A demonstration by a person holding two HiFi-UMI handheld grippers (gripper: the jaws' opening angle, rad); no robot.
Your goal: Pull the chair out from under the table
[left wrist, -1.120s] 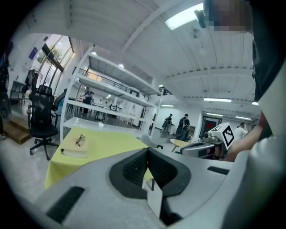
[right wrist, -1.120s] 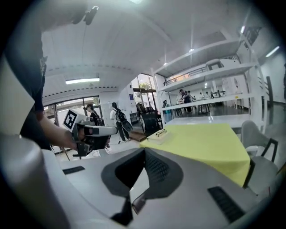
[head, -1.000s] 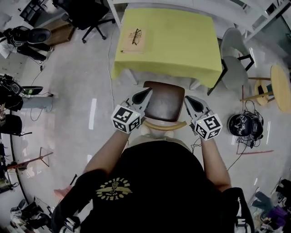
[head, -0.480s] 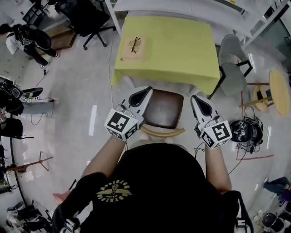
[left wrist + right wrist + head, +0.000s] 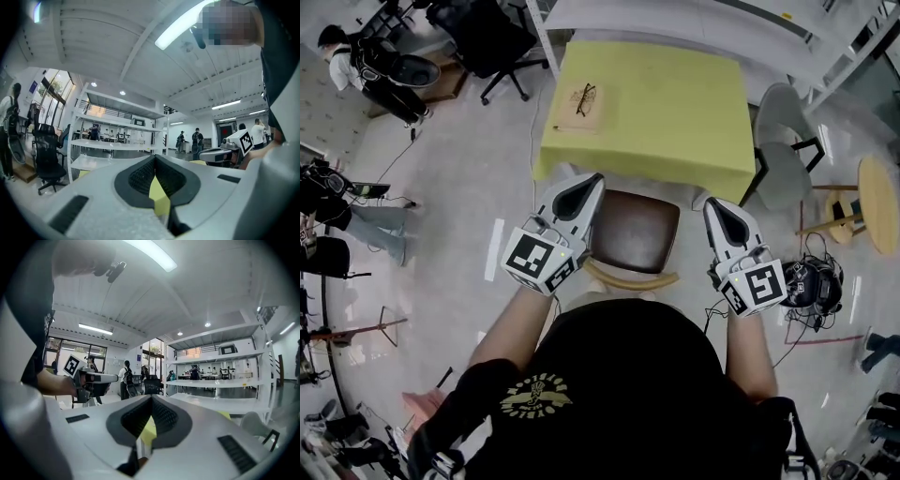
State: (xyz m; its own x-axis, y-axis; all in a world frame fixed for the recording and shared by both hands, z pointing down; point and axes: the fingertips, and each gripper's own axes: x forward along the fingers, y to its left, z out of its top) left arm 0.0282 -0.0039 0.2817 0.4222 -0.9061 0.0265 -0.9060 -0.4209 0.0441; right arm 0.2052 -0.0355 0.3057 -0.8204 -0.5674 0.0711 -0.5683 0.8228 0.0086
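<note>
Left gripper (image 5: 591, 180): jaws pressed together, nothing between them; left of centre, beside the chair's seat.
Right gripper (image 5: 713, 205): jaws pressed together, empty; right of centre.
Chair (image 5: 634, 231): frame centre, brown seat mostly clear of the yellow table (image 5: 675, 103) above it.

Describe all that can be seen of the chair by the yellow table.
The chair has a smooth, dark brown, rounded-square seat and a curved backrest that looks like pale wood, on the near side. Its legs are hidden under the seat. It stands upright facing the yellow table, the seat's far edge about at the table's near edge. The left claw and right claw, both shut and empty, flank it; neither grips it.
</note>
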